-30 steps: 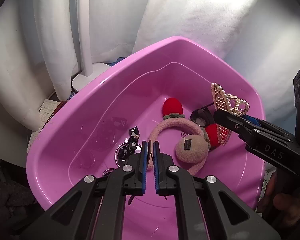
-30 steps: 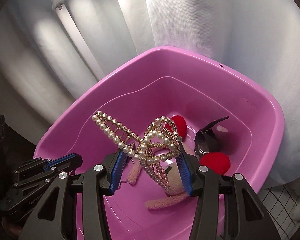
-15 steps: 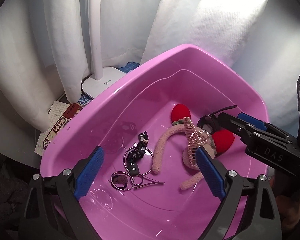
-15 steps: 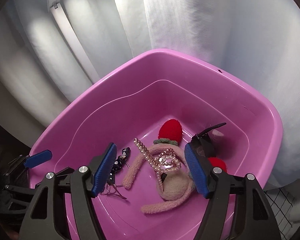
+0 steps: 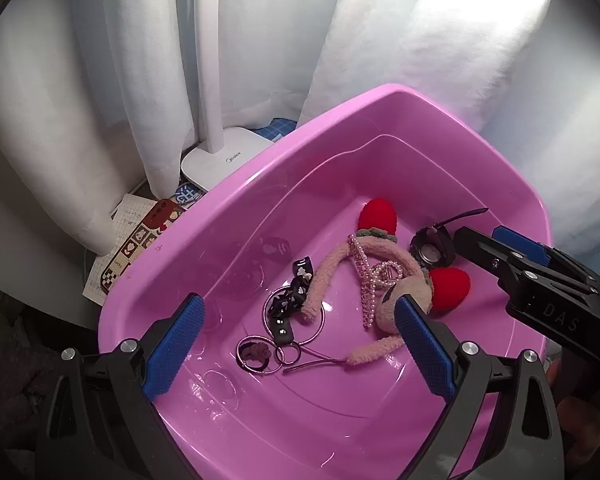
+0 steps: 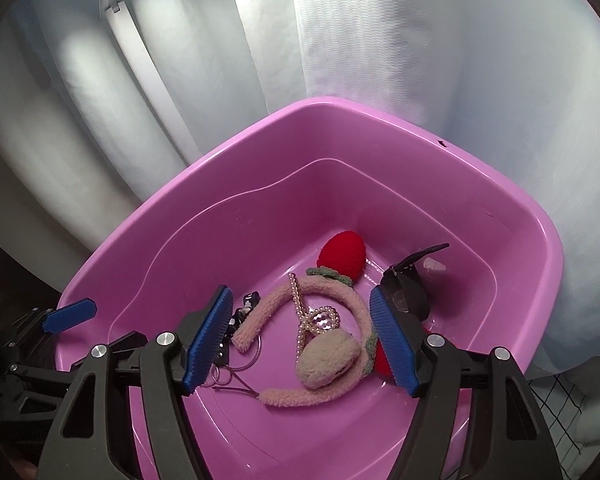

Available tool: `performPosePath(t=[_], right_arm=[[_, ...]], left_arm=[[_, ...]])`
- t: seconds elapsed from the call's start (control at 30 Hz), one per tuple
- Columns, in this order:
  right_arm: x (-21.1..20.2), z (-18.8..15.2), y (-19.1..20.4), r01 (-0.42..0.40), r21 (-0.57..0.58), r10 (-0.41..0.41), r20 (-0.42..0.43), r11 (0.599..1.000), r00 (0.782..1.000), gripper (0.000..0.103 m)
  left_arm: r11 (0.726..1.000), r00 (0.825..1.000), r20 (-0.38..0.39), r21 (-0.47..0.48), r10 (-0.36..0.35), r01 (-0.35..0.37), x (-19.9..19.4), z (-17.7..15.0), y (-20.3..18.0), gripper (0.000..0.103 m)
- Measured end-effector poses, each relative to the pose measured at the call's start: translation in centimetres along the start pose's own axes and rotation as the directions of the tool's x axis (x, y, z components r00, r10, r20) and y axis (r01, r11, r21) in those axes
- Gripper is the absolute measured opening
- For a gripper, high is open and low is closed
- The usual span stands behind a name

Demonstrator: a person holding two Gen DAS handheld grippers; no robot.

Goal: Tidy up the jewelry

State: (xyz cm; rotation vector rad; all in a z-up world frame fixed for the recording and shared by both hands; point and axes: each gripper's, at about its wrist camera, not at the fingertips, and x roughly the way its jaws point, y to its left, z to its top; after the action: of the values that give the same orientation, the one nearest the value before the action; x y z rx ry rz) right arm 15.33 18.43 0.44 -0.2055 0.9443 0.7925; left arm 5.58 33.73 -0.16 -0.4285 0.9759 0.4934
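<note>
A pink plastic tub (image 5: 228,192) (image 6: 204,160) holds the jewelry. A pearl hair clip (image 5: 374,276) (image 6: 316,320) lies on a fuzzy pink headband (image 5: 328,276) (image 6: 324,292) with red strawberry ends (image 5: 378,216) (image 6: 342,250). Silver hoop rings with a black strap (image 5: 288,304) lie to its left; a black round piece (image 5: 432,248) (image 6: 404,296) lies to its right. My left gripper (image 5: 296,344) is open and empty above the tub's near side. My right gripper (image 6: 300,340) is open and empty above the headband.
A white lamp base (image 5: 224,160) and its stem stand behind the tub on the left, with patterned cards (image 5: 136,240) beside it. White curtain cloth (image 6: 380,40) hangs all around the back. A black mesh (image 6: 556,412) shows at the lower right.
My right gripper opened and the pearl hair clip dropped onto the headband in the tub. My left gripper went from shut to open, and both pulled back from the tub.
</note>
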Motion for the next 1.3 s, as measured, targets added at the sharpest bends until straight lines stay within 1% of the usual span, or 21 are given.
performPosePath(t=[0.37, 0.77, 0.97, 1.07, 1.2, 1.3], right_arm=[[-0.1, -0.1, 0.8, 0.003, -0.026, -0.004, -0.006, 1.0, 1.0, 0.068], [-0.3, -0.3, 1.3, 0.003, -0.04, -0.003, -0.002, 0.999, 1.0, 0.068], [-0.4, -0.4, 1.4, 0.005, -0.038, -0.005, 0.001, 0.999, 1.0, 0.068], [-0.5, -0.4, 1.4, 0.005, -0.038, -0.005, 0.002, 0.999, 1.0, 0.068], [-0.6, -0.5, 1.4, 0.005, -0.039, -0.005, 0.003, 0.999, 1.0, 0.068], [-0.7, -0.6, 1.4, 0.007, -0.039, -0.006, 0.005, 0.999, 1.0, 0.068]], left_arm=[[1.0, 1.0, -0.002, -0.008, 0.022, -0.022, -0.3, 0.1, 0.7, 0.094], [1.0, 1.0, -0.005, -0.012, 0.017, -0.017, -0.7, -0.1, 0.9, 0.095], [1.0, 1.0, 0.023, -0.019, 0.014, -0.013, -1.2, -0.2, 0.9, 0.095], [1.0, 1.0, 0.025, -0.022, 0.01, -0.009, -1.4, -0.2, 0.9, 0.095], [0.999, 1.0, 0.013, -0.029, 0.021, -0.02, -1.2, -0.2, 1.1, 0.095], [0.999, 1.0, -0.001, -0.037, 0.015, -0.015, -1.0, -0.2, 1.3, 0.095]])
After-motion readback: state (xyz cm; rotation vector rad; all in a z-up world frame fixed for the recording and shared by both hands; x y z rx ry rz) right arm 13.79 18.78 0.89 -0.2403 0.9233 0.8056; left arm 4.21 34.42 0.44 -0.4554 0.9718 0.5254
